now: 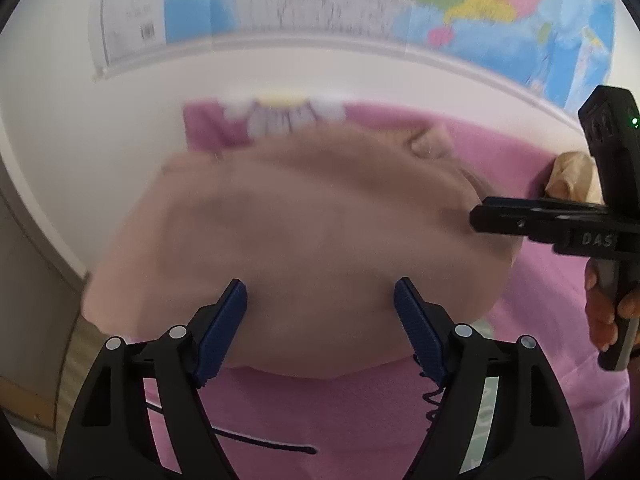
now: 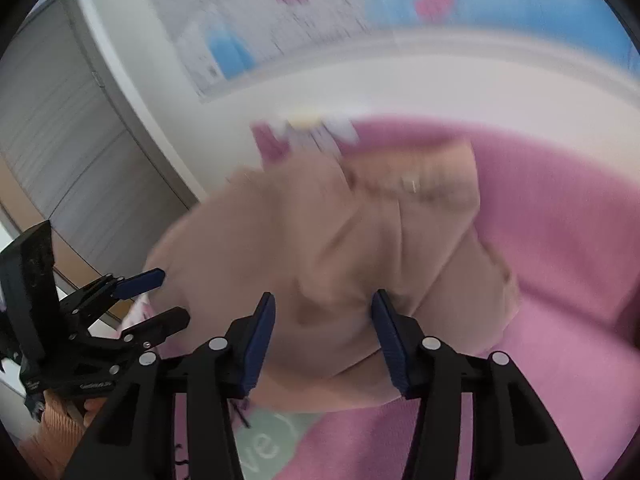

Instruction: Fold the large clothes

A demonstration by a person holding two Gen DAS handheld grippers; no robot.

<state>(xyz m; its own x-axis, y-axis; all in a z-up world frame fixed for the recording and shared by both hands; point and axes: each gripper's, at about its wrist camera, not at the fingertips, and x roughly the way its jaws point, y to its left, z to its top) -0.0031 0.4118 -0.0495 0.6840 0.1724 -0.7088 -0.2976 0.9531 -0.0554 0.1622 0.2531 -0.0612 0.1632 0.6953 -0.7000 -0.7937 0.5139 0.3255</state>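
Since both views are motion-blurred, we read only coarse shapes here.

Blur: fabric texture, seams and fold edges on the beige garment are smeared; we cannot tell what kind of clothing it is.
Cut off: in the left wrist view the right gripper enters from the right edge, body cropped; the hand holding it is only partly visible.
Hidden: the garment's near edge passes behind the finger pads in both views, so we cannot confirm contact with the fabric.
Hard to read: a pale green patch with lettering under the right gripper, partly covered by the fingers.
Surface: pink bedspread, the garment lying on it, bunched with a raised fold toward the far right.
Far end: a pink item with a white-and-yellow print, just beyond the garment.
Room: white wall with a world map; grey ribbed panel at left in the right wrist view.
Left gripper: jaws wide apart, nothing between them, poised over the garment's near edge.
Right gripper, own view: jaws open, slightly narrower gap, nothing gripped, garment directly ahead.
Cord: a dark cord lies on the bedspread below the left gripper.
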